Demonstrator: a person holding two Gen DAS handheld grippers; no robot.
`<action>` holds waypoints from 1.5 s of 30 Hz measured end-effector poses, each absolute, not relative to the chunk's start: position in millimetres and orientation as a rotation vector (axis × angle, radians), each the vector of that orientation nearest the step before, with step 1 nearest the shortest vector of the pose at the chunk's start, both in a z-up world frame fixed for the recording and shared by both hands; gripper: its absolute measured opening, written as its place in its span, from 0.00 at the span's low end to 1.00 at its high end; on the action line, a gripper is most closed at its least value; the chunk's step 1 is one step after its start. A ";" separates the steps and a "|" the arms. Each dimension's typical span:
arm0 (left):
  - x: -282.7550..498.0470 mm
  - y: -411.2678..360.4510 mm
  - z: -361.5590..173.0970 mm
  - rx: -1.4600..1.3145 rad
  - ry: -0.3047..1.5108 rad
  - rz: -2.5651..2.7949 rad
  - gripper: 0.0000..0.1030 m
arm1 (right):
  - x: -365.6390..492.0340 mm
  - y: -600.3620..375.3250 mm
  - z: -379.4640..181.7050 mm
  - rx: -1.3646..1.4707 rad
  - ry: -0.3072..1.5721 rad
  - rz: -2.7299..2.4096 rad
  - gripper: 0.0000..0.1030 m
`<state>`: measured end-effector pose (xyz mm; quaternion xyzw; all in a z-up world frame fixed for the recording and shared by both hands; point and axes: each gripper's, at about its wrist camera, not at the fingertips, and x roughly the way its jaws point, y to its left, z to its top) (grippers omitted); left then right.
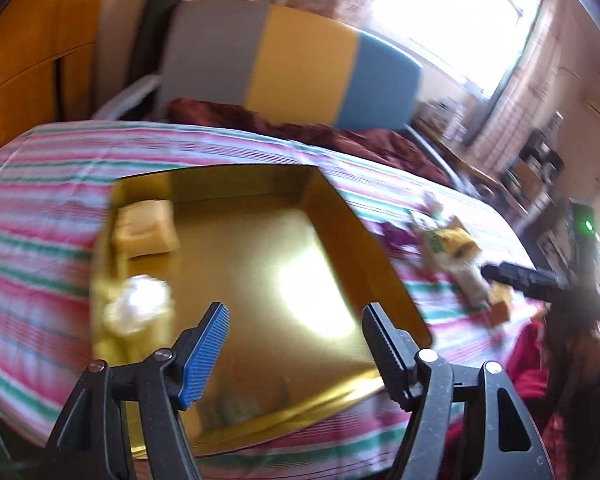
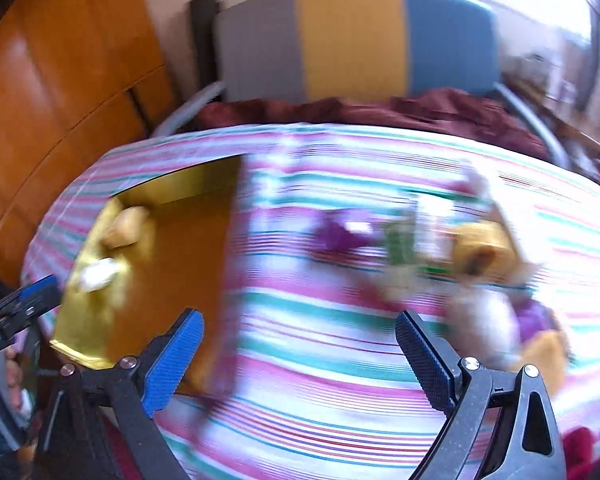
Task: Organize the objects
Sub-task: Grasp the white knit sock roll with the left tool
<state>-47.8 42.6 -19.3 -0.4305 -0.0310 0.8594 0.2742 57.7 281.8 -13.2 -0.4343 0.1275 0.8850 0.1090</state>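
Note:
A shiny gold tray (image 1: 332, 216) lies on the striped tablecloth (image 1: 40, 208). In it are a yellow packet (image 1: 146, 229) and a white wrapped sweet (image 1: 138, 304), both at its left side. My left gripper (image 1: 296, 340) is open and empty over the tray's near part. My right gripper (image 2: 300, 356) is open and empty above the cloth, right of the tray (image 2: 172, 184). Loose items lie blurred on the cloth: a purple wrapper (image 2: 338, 234), a green and white packet (image 2: 404, 240), yellow packets (image 2: 484, 248) and a white piece (image 2: 488, 320). The right gripper's fingers (image 1: 532, 280) show in the left wrist view.
A chair (image 1: 296, 64) with a grey, yellow and blue back stands behind the table, with dark red cloth (image 1: 300, 128) on its seat. A wooden door (image 2: 60, 80) is at the left. A bright window (image 1: 460, 16) is at the far right. Both views are motion-blurred.

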 end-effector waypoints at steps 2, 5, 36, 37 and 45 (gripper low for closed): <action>-43.4 62.9 -16.6 -1.146 -0.048 2.263 0.68 | 74.8 319.7 -9.3 -1.231 0.419 2.524 0.96; -34.4 100.3 -13.5 -1.130 0.006 2.176 0.68 | 99.0 370.6 -6.6 -1.155 0.516 2.429 0.99; -66.8 379.3 -87.9 -1.497 -0.031 1.929 0.59 | 189.2 485.0 -33.1 -0.629 1.265 2.270 1.00; -66.2 383.8 -89.0 -1.492 -0.015 1.945 0.60 | 188.8 484.8 -33.0 -0.631 1.266 2.275 1.00; -57.4 400.9 -107.7 -1.392 0.148 1.973 0.58 | 186.5 485.6 -34.5 -0.647 1.274 2.279 1.00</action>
